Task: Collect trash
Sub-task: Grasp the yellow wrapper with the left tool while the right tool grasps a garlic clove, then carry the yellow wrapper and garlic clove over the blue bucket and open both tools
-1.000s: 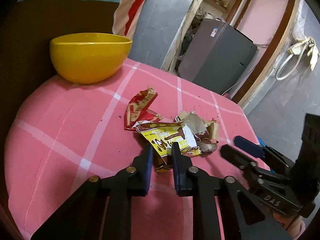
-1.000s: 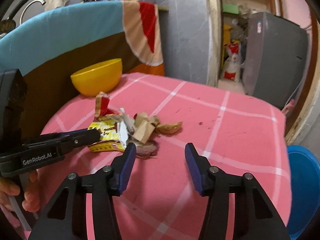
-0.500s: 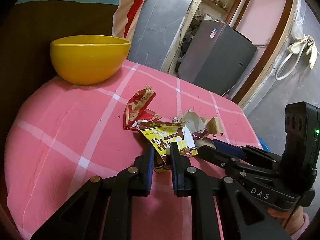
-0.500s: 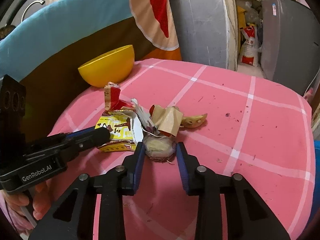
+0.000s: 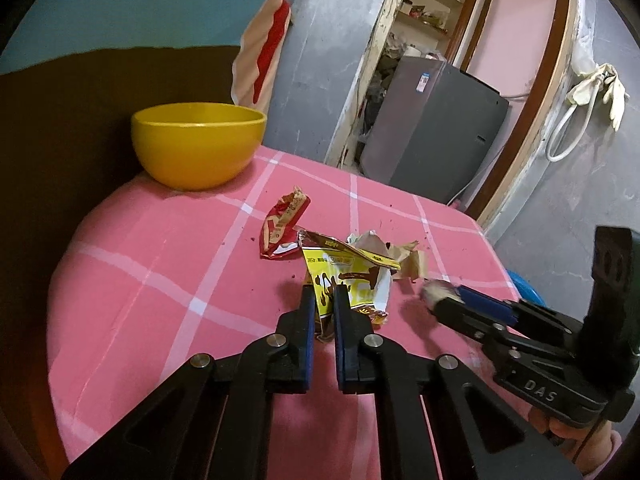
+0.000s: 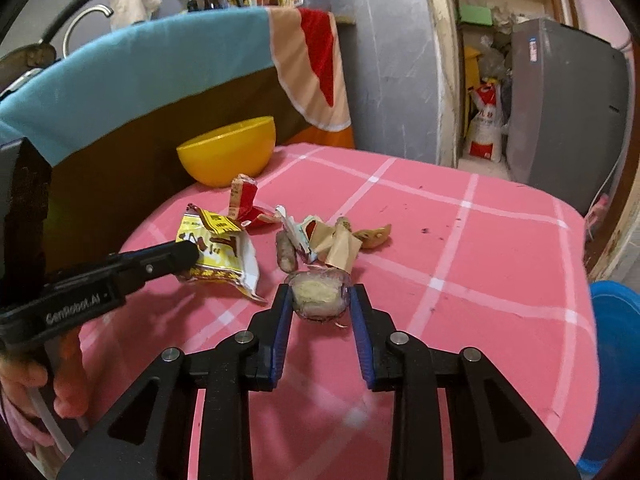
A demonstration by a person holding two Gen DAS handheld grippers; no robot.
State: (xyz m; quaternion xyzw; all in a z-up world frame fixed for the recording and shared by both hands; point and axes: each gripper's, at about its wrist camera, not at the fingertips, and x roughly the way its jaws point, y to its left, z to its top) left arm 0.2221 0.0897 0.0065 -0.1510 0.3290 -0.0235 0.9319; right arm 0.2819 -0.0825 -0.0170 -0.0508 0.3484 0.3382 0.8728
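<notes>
Both grippers are loaded: left gripper (image 5: 321, 299) is pinched narrow on the yellow wrapper (image 5: 352, 280), right gripper (image 6: 319, 300) clamps a pale scrap (image 6: 319, 290), seemingly clear of the table (image 5: 160, 264). Hold both squeezes firm and carry them level to the bowl (image 5: 198, 144), probably the bin, before letting go.

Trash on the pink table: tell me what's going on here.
A person is clearing litter with a gripper in each hand. The left gripper is shut on the yellow wrapper. The right gripper is closed on a pale scrap. A red wrapper, brown paper and other bits lie on the tablecloth, with a yellow bowl behind.
</notes>
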